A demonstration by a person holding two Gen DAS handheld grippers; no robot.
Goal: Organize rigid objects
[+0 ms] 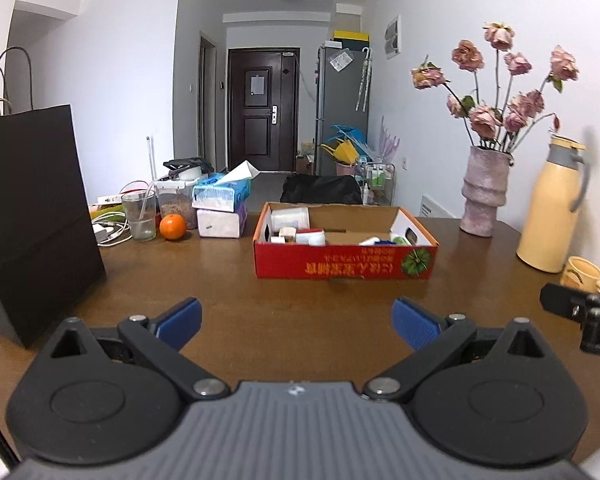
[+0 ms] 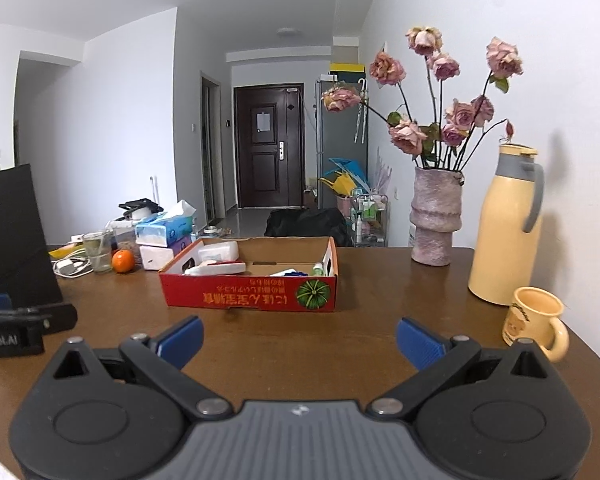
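A black paper bag [image 1: 32, 208] stands at nine o'clock on the brown table [image 1: 220, 280]. The left gripper [image 1: 296, 320] hovers with blue fingers spread wide, empty. At twelve o'clock sits a red cardboard box [image 1: 344, 268] of small containers, its long axis running left to right, printed face toward the viewer. The right gripper [image 2: 300, 340] is likewise released. A yellow mug [image 2: 534, 320] stands at two o'clock.

Right gripper [image 2: 298, 340]: jaws wide apart, empty.
Red box [image 2: 252, 294]: ahead on table [image 2: 380, 320].
Mug [image 2: 534, 320]: right.
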